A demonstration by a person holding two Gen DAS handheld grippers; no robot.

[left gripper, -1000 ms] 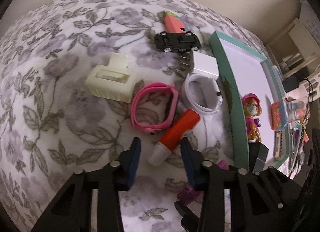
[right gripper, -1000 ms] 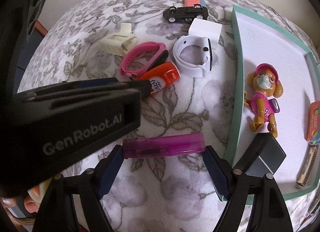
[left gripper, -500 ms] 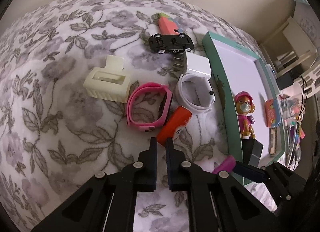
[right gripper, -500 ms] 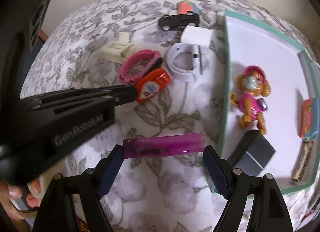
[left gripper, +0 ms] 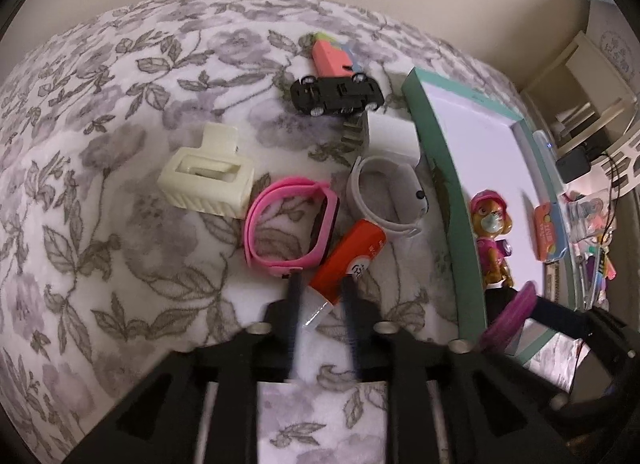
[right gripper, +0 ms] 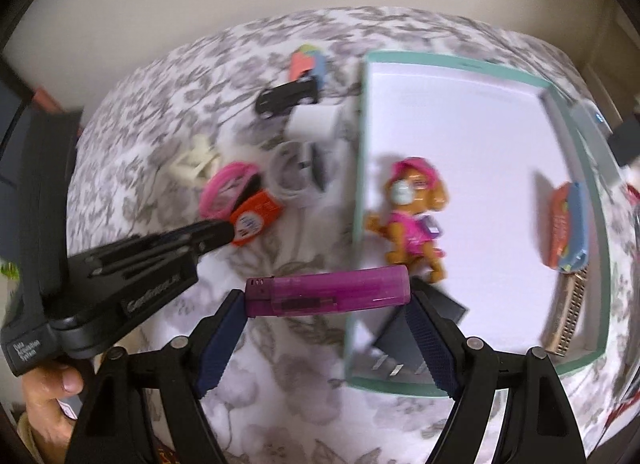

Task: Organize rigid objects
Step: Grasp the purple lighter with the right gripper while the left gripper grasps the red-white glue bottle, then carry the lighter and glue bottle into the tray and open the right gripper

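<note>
A: What does the right gripper [right gripper: 326, 306] hold?

B: A purple lighter [right gripper: 328, 291], lying crosswise, one end against each pad, so the claw is clamped on it end to end. It hangs over the near left corner of the tray [right gripper: 358, 168], above the floral blanket [right gripper: 288, 364].

A: And the left gripper [left gripper: 320, 298]?

B: Its jaws are opening, narrowly apart, with the white cap end of an orange tube [left gripper: 347, 260] between them. I cannot tell whether the pads touch it.

A: What lies beyond the tube?

B: A pink band [left gripper: 280, 220] just to its left, a white band [left gripper: 384, 192] just behind, and a cream clip [left gripper: 206, 180] further left. Past those sit a white plug [left gripper: 390, 130], a black toy car [left gripper: 338, 94] and a coral block [left gripper: 332, 58], towards the blanket's far edge.

A: And inside the tray?

B: A dog figure [right gripper: 412, 212] near the left wall, a dark box [right gripper: 404, 338] at the near left corner, an orange packet [right gripper: 566, 232] by the right wall.
</note>
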